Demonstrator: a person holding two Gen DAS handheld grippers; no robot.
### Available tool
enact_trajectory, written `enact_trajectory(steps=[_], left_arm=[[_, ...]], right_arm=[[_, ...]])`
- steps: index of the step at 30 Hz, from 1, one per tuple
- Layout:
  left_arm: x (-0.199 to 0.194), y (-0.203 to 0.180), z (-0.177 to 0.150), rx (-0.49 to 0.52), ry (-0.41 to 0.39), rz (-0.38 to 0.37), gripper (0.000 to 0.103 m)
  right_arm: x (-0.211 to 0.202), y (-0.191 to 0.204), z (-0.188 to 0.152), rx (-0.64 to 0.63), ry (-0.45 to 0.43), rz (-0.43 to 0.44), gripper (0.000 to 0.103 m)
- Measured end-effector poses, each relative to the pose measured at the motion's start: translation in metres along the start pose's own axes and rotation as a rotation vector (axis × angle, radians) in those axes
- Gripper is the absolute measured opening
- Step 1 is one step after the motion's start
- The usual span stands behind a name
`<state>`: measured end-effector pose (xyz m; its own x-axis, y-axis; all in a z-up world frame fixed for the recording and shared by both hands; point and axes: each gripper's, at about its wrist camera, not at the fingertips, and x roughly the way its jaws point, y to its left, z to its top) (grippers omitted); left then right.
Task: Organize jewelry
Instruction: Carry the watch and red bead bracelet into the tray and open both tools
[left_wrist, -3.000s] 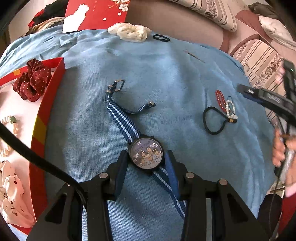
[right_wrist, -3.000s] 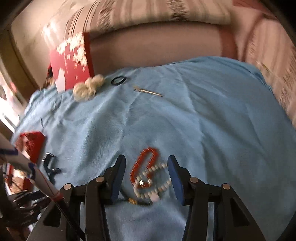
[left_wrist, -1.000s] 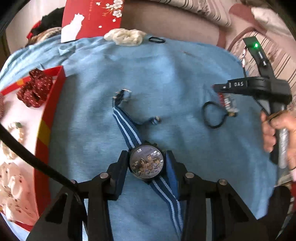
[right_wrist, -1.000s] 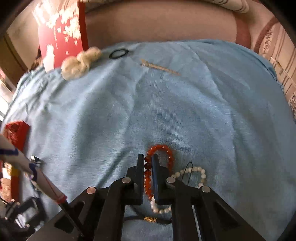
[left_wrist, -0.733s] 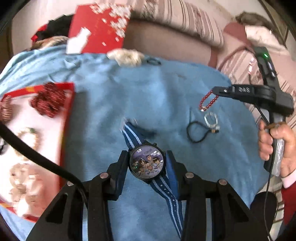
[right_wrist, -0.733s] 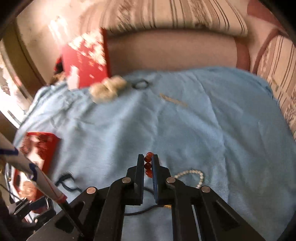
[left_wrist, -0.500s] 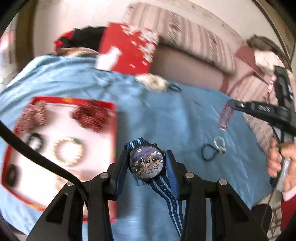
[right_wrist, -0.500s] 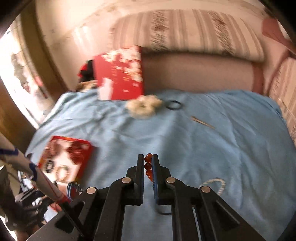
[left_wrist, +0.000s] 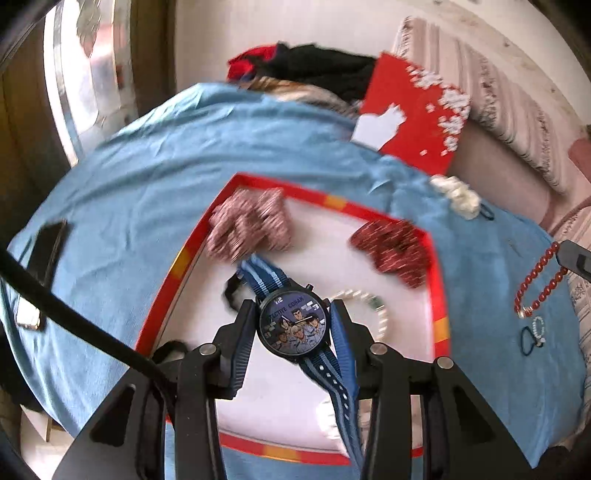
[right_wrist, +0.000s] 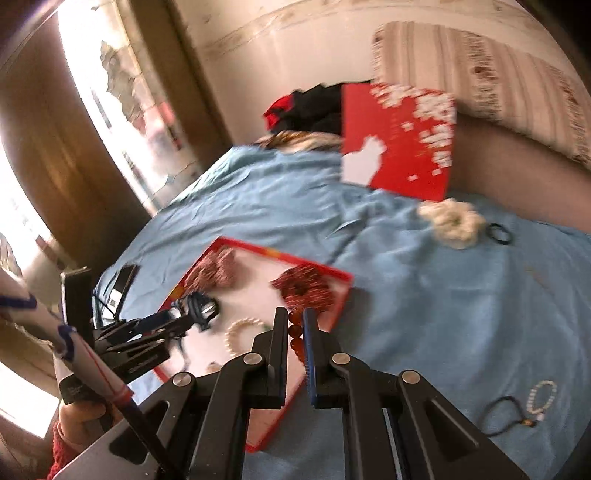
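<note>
My left gripper (left_wrist: 293, 310) is shut on a cartoon-faced watch (left_wrist: 293, 326), and the blue striped strap (left_wrist: 332, 380) hangs down. The watch is held above the white inside of the red-rimmed tray (left_wrist: 439, 280). My right gripper (right_wrist: 294, 317) is shut on a red bead bracelet (right_wrist: 295, 334) over the tray's (right_wrist: 332, 275) near right edge. In the left wrist view the red bead bracelet (left_wrist: 539, 280) dangles from the right gripper's tip at the right edge. The right wrist view shows the left gripper (right_wrist: 192, 314) low over the tray's left side.
In the tray lie a pink scrunchie (left_wrist: 247, 229), a dark red scrunchie (left_wrist: 395, 247) and a pearl bracelet (left_wrist: 373, 306). On the blue blanket are a white scrunchie (left_wrist: 458, 195), a black hair tie (right_wrist: 498, 234), a black cord with white beads (right_wrist: 517, 410) and a phone (left_wrist: 44, 266). A red lid (left_wrist: 410, 122) leans behind.
Both grippers have lifted their pieces off the blanket and swung left until they hang over the tray. The black cord with white beads stayed behind on the blanket.
</note>
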<state>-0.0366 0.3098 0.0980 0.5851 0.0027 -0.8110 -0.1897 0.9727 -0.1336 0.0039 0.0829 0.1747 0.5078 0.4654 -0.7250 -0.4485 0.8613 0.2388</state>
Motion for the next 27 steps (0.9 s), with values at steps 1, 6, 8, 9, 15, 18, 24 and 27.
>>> enact_trajectory(steps=[1, 6, 8, 9, 15, 18, 24, 27], left_arm=[[0.003, 0.004, -0.001, 0.002, 0.009, 0.008, 0.039], [0.018, 0.02, -0.009, -0.002, 0.051, 0.059, 0.039], [0.024, 0.022, -0.01, -0.008, 0.068, 0.078, 0.039], [0.026, 0.023, -0.012, -0.013, 0.076, 0.082, 0.039], [0.032, 0.017, -0.013, 0.008, 0.08, 0.105, 0.039], [0.031, 0.014, -0.011, 0.008, 0.082, 0.066, 0.04], [0.018, 0.019, -0.007, -0.033, 0.053, -0.034, 0.04], [0.008, 0.025, -0.005, -0.052, 0.019, -0.061, 0.04]], right_arm=[[0.006, 0.003, -0.002, -0.004, 0.012, 0.006, 0.008], [0.05, 0.024, -0.012, -0.023, 0.089, 0.012, 0.008], [0.069, 0.031, -0.013, -0.031, 0.115, -0.006, 0.008], [0.076, 0.033, -0.012, -0.032, 0.123, -0.014, 0.008], [0.124, 0.045, 0.004, -0.035, 0.168, -0.067, 0.008], [0.15, 0.051, 0.016, -0.032, 0.194, -0.084, 0.008], [0.197, 0.064, 0.028, -0.058, 0.248, -0.114, 0.008], [0.211, 0.065, 0.032, -0.043, 0.268, -0.101, 0.009]])
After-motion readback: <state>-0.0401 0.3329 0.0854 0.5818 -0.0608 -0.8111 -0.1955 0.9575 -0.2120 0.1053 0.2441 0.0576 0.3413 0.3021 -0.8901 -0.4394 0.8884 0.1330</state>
